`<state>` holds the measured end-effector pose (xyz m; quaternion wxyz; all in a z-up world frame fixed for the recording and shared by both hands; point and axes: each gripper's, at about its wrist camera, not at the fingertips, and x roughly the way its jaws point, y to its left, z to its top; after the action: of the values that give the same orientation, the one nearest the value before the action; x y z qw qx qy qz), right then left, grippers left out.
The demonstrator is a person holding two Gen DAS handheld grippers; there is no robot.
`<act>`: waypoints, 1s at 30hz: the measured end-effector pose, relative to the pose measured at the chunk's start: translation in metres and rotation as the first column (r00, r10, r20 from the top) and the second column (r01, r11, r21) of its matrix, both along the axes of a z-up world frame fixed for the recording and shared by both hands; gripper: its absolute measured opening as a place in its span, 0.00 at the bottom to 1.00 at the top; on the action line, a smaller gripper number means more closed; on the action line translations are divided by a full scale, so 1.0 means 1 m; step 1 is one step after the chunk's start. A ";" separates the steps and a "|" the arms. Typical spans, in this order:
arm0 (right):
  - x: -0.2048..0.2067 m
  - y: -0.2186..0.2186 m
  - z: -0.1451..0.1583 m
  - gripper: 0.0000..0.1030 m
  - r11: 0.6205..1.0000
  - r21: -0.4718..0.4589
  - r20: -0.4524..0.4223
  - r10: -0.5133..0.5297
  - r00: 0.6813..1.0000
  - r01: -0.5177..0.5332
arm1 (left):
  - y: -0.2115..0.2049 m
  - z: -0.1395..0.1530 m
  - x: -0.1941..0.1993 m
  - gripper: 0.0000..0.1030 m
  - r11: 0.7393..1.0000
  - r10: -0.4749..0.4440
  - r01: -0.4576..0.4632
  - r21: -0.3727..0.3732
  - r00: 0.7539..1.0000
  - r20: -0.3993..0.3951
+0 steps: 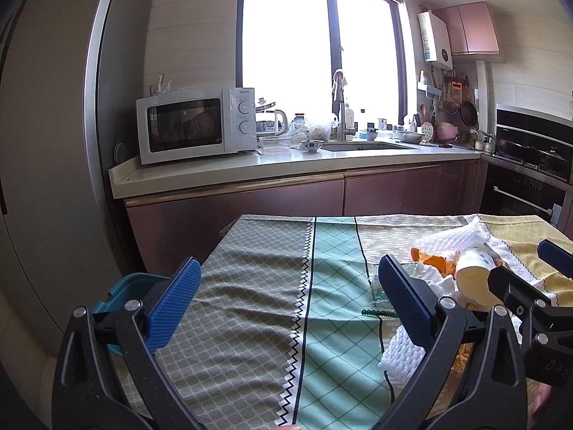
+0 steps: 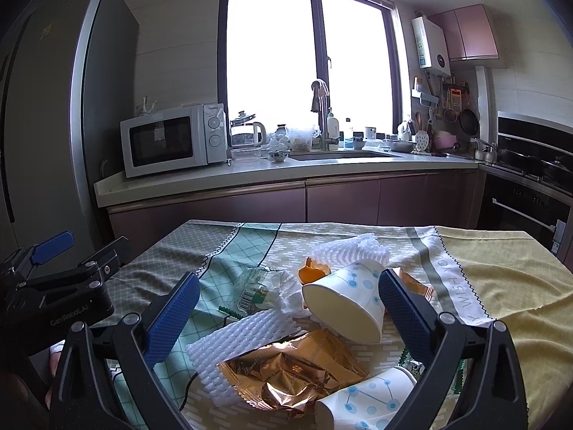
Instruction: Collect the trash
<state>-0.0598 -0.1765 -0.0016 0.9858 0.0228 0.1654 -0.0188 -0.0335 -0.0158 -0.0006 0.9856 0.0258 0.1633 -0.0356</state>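
Paper cups [image 2: 345, 308], two; foam nets [image 2: 247, 340], two; left gripper [image 1: 286, 301], right gripper [image 2: 288, 310] wide, empty.

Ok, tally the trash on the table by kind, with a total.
Paper cups: 2
White foam nets: 2
Gold foil wrappers: 2
Clear plastic wrapper: 1
Orange peel: 1
Crumpled tissue: 1
Total: 9
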 end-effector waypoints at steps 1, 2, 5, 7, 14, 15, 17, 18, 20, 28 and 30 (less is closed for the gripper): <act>0.000 0.000 0.000 0.94 1.000 -0.002 0.000 0.001 1.000 -0.001 | 0.001 0.000 0.000 0.95 1.000 0.001 -0.001 -0.001 1.000 0.000; 0.000 0.000 0.000 0.94 1.000 -0.003 0.000 0.002 1.000 -0.002 | 0.001 0.000 0.000 0.95 1.000 0.002 -0.002 -0.003 1.000 0.000; 0.001 0.000 0.000 0.94 1.000 -0.001 -0.001 0.004 1.000 -0.004 | 0.001 0.000 0.000 0.95 1.000 0.004 -0.004 -0.003 1.000 0.000; 0.001 0.000 0.001 0.94 1.000 -0.002 -0.001 0.003 1.000 -0.003 | 0.001 0.000 0.000 0.95 1.000 0.001 -0.001 -0.004 1.000 -0.001; 0.001 -0.001 0.001 0.94 1.000 -0.003 0.002 0.005 1.000 -0.005 | 0.000 0.000 -0.001 0.95 1.000 -0.002 0.002 -0.004 1.000 0.003; 0.001 0.000 0.001 0.94 1.000 -0.005 0.002 0.005 1.000 -0.005 | 0.000 0.000 -0.001 0.95 1.000 -0.003 0.003 -0.004 1.000 0.003; 0.001 -0.001 0.002 0.94 1.000 -0.005 0.003 0.005 1.000 -0.005 | 0.000 0.000 -0.001 0.95 1.000 -0.004 0.004 -0.006 1.000 0.003; 0.001 -0.001 0.002 0.94 1.000 -0.005 0.002 0.005 1.000 -0.005 | -0.001 0.000 0.000 0.95 1.000 -0.005 0.005 -0.005 1.000 0.003; 0.001 -0.001 0.002 0.94 1.000 -0.005 0.003 0.005 1.000 -0.005 | -0.001 -0.001 0.000 0.95 1.000 -0.005 0.005 -0.006 1.000 0.003; 0.001 -0.001 0.002 0.94 1.000 -0.009 -0.002 0.006 1.000 -0.006 | -0.001 -0.002 0.002 0.95 1.000 -0.011 0.011 -0.008 1.000 -0.008; 0.002 -0.001 0.002 0.94 1.000 -0.010 -0.006 0.008 1.000 -0.008 | -0.001 -0.002 0.002 0.95 1.000 -0.014 0.014 -0.009 1.000 -0.009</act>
<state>-0.0579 -0.1774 0.0005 0.9855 0.0170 0.1684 -0.0156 -0.0318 -0.0171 -0.0023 0.9847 0.0222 0.1674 -0.0435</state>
